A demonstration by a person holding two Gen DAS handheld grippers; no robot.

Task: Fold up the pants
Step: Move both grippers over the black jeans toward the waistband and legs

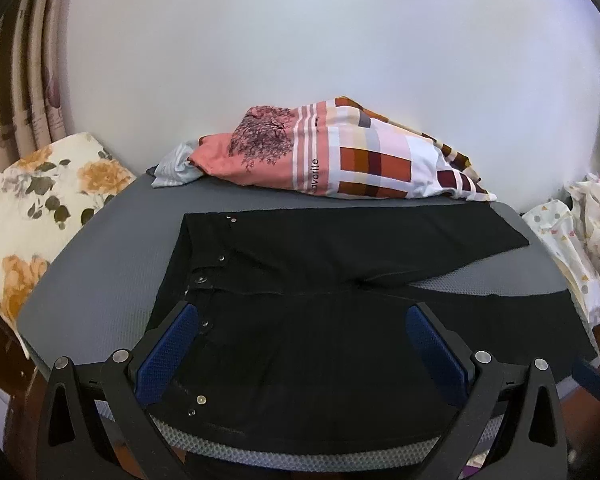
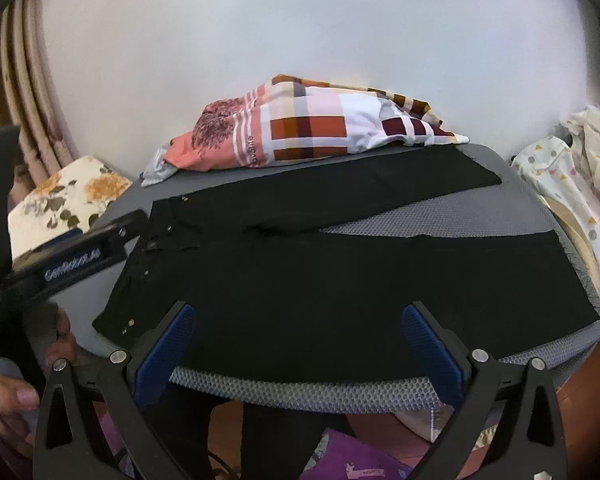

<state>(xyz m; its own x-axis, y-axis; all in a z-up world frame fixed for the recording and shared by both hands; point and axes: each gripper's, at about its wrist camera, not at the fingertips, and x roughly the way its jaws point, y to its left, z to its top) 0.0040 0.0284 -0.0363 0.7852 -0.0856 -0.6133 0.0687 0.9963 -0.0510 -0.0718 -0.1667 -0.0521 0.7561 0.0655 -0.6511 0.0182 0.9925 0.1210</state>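
Note:
Black pants [image 1: 320,280] lie flat on a grey mat [image 1: 100,264], waistband with metal snaps to the left, both legs spread out to the right. My left gripper [image 1: 302,312] is open, its blue pads above the waist and seat area. In the right wrist view the pants [image 2: 340,280] lie the same way on the mat [image 2: 420,220]. My right gripper [image 2: 298,312] is open and empty over the near leg, by the mat's front edge. The left gripper [image 2: 80,248] shows there at the left, by the waistband.
A pile of pink and checked cloth [image 1: 340,152] lies at the mat's far edge against the white wall. A floral cushion [image 1: 40,200] is to the left, patterned white cloth [image 1: 580,232] to the right. Purple items [image 2: 352,460] lie on the floor below.

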